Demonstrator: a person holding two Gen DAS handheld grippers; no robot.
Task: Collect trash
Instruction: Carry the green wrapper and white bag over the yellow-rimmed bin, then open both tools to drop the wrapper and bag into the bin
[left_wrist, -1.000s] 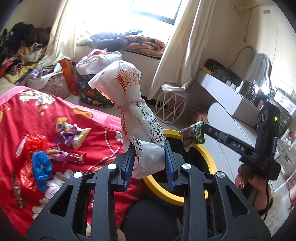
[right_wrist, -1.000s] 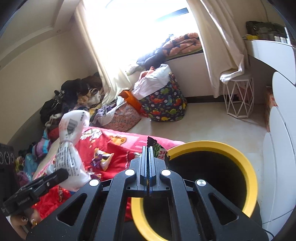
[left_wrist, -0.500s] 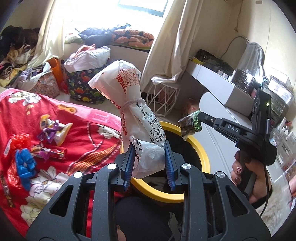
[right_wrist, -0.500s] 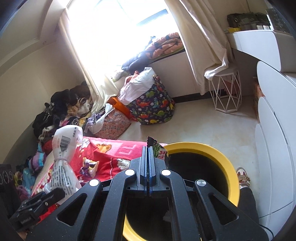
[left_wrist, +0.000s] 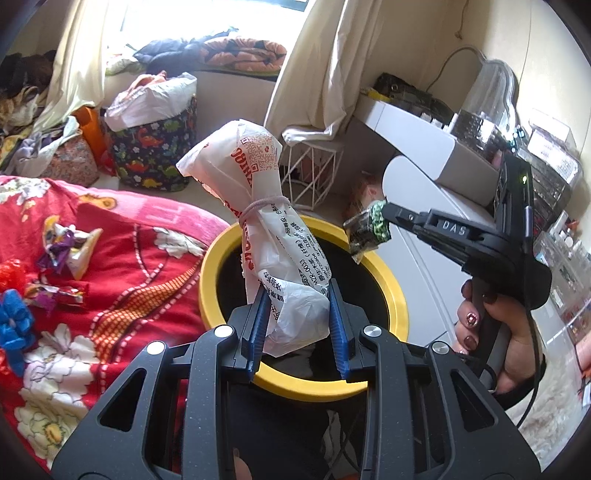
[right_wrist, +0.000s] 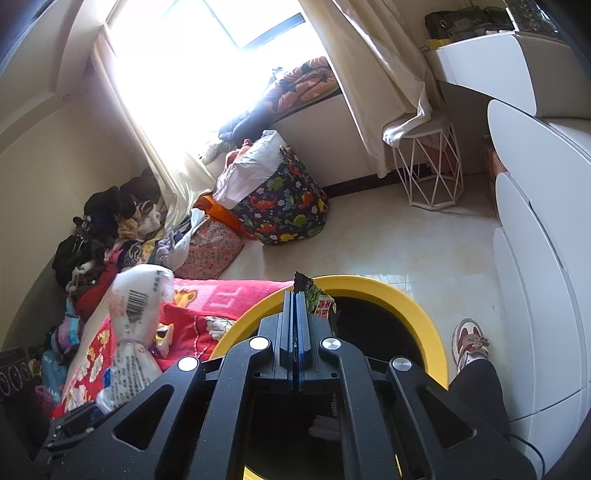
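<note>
Left to right, from the left wrist view.

Loose wrappers (left_wrist: 61, 254) on the red blanket (left_wrist: 140, 295), uncollected. Not my worry right now.

My left gripper (left_wrist: 297, 325) is clamped on the bottom of the white plastic bag (left_wrist: 269, 229); the blue pads dent it on both sides. The bag stands tall above the fingers, tied at the waist with a band, top half free. It sits over the yellow-rimmed bin (left_wrist: 229, 243), roughly above the near-left part of the opening. Risk: it's top-heavy, so on release it may tip left and hang on the rim or flop onto the blanket. I'd want it more central before letting go.

My right gripper (left_wrist: 382, 218) has its fingers pressed together on a small green-and-dark wrapper (left_wrist: 365, 230), only a corner caught. In the right wrist view that gripper (right_wrist: 297, 295) pinches the wrapper (right_wrist: 319, 301) near the rim (right_wrist: 417, 314), not clearly over the hole. Risks: a thin scrap can cling to the pads, or drift out onto the floor (right_wrist: 406, 243) by the shoe (right_wrist: 471, 341).

Both grippers crowd one opening; they could bump.
</note>
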